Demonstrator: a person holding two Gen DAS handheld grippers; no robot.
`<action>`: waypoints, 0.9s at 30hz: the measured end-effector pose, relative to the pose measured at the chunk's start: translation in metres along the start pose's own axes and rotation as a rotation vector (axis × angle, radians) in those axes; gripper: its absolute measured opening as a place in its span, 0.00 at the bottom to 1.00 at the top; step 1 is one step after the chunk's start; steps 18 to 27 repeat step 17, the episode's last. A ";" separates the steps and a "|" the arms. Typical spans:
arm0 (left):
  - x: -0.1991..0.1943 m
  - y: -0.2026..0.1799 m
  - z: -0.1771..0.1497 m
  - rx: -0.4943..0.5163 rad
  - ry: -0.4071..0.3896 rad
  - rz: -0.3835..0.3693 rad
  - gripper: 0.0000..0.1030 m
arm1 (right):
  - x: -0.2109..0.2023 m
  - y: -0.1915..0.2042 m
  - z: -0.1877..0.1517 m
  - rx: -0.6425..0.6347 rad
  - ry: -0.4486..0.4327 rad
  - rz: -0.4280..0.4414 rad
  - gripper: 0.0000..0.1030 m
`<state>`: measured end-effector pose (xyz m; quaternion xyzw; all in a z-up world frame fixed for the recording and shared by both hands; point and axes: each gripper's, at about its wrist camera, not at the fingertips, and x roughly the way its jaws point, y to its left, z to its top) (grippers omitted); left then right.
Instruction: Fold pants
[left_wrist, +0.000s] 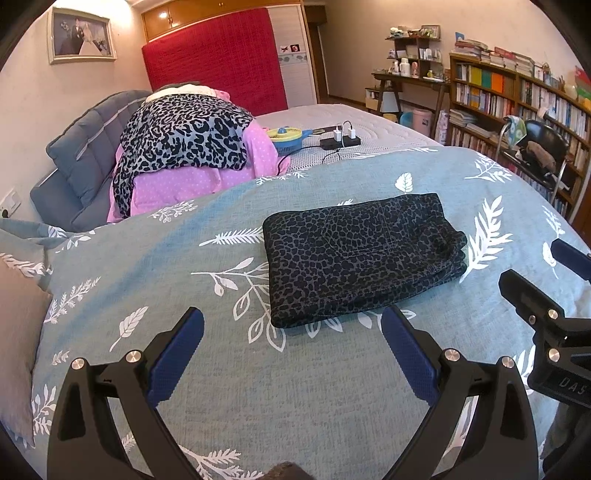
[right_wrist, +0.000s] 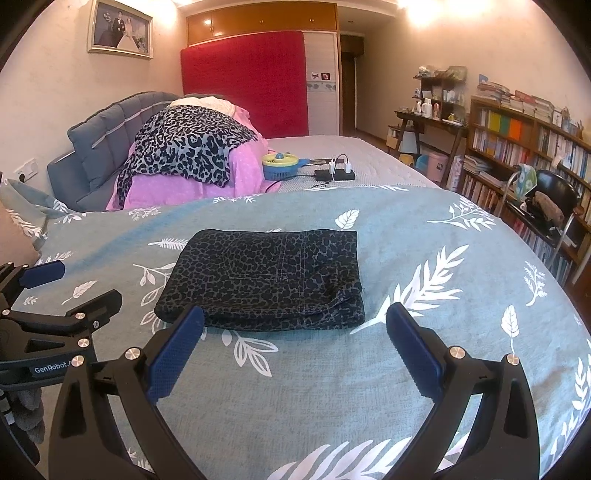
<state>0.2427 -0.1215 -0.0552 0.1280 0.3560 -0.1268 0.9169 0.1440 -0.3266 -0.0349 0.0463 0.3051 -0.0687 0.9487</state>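
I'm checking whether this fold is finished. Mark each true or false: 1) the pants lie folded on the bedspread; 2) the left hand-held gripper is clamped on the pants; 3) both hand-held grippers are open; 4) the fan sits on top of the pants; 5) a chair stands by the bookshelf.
1) True: the pants lie as a compact folded stack on the bedspread.
2) False: the left hand-held gripper is open and holds nothing.
3) True: the right hand-held gripper is open too.
4) False: the fan sits farther up the bed, apart from the pants.
5) True: the chair stands by the bookshelf.
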 end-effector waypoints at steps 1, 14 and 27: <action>0.000 0.000 0.001 0.001 0.000 0.000 0.93 | 0.000 0.000 0.000 0.000 0.000 0.000 0.97; 0.011 -0.012 0.002 0.030 -0.006 0.045 0.93 | 0.013 -0.007 -0.009 0.018 0.039 -0.017 0.97; 0.017 -0.009 0.000 0.016 0.015 0.051 0.93 | 0.014 -0.010 -0.011 0.029 0.052 -0.023 0.97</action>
